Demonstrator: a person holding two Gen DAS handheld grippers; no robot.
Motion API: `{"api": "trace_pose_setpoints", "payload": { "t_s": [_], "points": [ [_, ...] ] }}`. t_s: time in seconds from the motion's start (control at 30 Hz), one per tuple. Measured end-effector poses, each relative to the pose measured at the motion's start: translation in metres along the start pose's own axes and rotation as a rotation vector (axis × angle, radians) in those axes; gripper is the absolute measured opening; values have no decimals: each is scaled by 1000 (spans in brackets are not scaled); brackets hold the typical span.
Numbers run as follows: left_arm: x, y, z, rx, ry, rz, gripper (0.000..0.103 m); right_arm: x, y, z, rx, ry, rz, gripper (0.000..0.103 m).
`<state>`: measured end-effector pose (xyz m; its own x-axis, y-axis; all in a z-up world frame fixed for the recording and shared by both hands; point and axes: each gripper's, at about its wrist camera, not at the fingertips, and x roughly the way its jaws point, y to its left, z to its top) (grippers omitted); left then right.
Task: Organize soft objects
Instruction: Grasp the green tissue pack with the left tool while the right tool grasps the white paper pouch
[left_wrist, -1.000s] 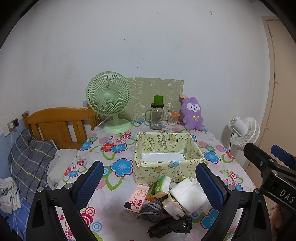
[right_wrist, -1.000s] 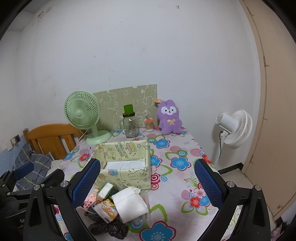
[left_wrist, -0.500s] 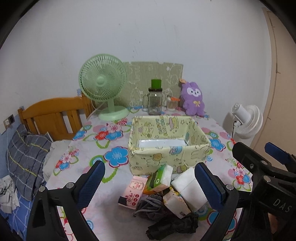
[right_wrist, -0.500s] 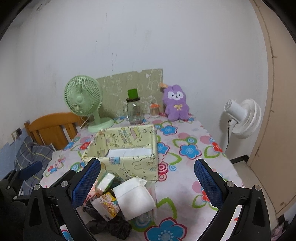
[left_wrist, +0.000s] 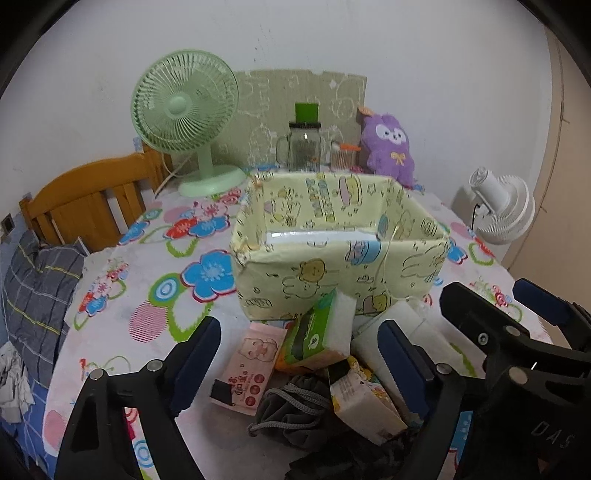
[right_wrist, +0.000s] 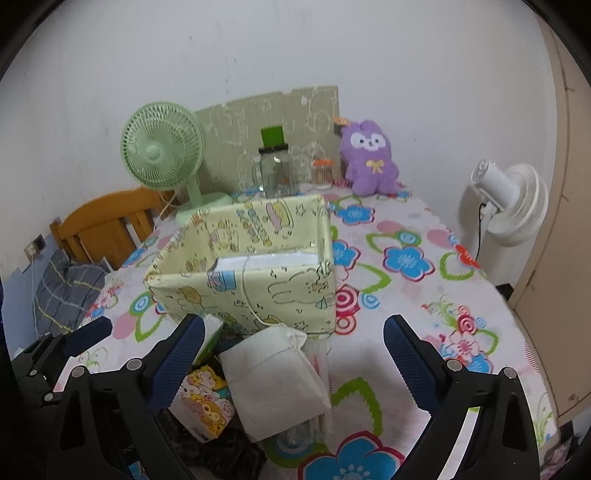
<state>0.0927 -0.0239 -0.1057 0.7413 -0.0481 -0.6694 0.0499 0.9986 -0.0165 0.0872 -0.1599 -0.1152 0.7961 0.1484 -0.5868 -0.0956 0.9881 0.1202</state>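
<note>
A yellow cartoon-print fabric box (left_wrist: 343, 266) stands on the floral table; it also shows in the right wrist view (right_wrist: 251, 280). In front of it lies a pile: a pink tissue pack (left_wrist: 251, 369), a green tissue pack (left_wrist: 319, 336), a cartoon tissue pack (left_wrist: 364, 402), a white pouch (right_wrist: 277, 380), grey cloth (left_wrist: 291, 410) and black cloth (right_wrist: 221, 450). My left gripper (left_wrist: 299, 365) is open above the pile. My right gripper (right_wrist: 293, 362) is open over the white pouch.
A green fan (left_wrist: 184, 110), a glass jar (left_wrist: 304, 147) and a purple plush (left_wrist: 388, 147) stand at the table's back. A wooden headboard (left_wrist: 88, 199) is at the left. A white fan (right_wrist: 506, 206) stands off the table's right side.
Both grippers have moved forward and down toward the pile and the box; both stay open and empty.
</note>
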Motion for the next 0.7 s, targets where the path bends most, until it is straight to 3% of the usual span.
{"api": "trace_pose_setpoints", "payload": {
  "t_s": [0.13, 0.33, 0.6, 0.7],
  "points": [
    [17, 2, -1, -8, 40, -1, 77, 16, 1, -3, -3, 39, 0, 96],
    [33, 3, -2, -2, 63, -13, 75, 41, 1, -4, 17, 99, 21, 95],
    [52, 0, -7, 3, 118, -46, 58, 65, 4, -8, 20, 176, 28, 82],
    [57, -4, -10, 16, 139, -61, 49, 72, 6, -12, 19, 203, 34, 72]
  ]
}}
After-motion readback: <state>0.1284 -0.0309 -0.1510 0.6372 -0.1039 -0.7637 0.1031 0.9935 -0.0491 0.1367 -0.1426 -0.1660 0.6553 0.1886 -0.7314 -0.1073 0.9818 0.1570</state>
